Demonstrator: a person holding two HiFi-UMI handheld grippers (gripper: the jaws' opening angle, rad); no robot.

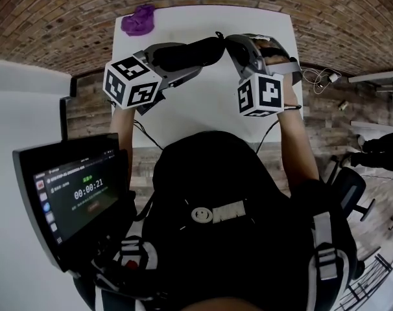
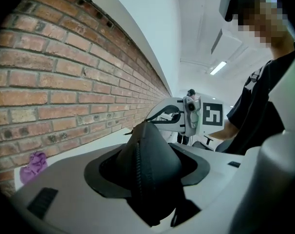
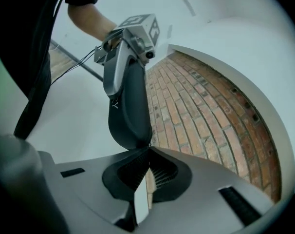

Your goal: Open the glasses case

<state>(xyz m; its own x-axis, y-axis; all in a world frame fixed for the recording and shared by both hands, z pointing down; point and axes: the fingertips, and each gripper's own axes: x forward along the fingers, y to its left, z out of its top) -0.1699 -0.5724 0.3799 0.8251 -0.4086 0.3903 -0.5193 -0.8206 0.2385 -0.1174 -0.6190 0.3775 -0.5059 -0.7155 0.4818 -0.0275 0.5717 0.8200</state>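
The case (image 1: 187, 54) hangs in the air above the table (image 1: 203, 109), bridged between the two grippers so that one can brace it while the other pulls. The left gripper (image 2: 148, 172) has its fingers (image 2: 64, 189) partly open and clamped round the case's body. The right gripper (image 3: 148, 152) has its fingers (image 3: 201, 179) closed tight on the tip of the case's end (the zip pull, I judge). Both forearms reach forward, with the grippers angled towards each other and tipped slightly down.
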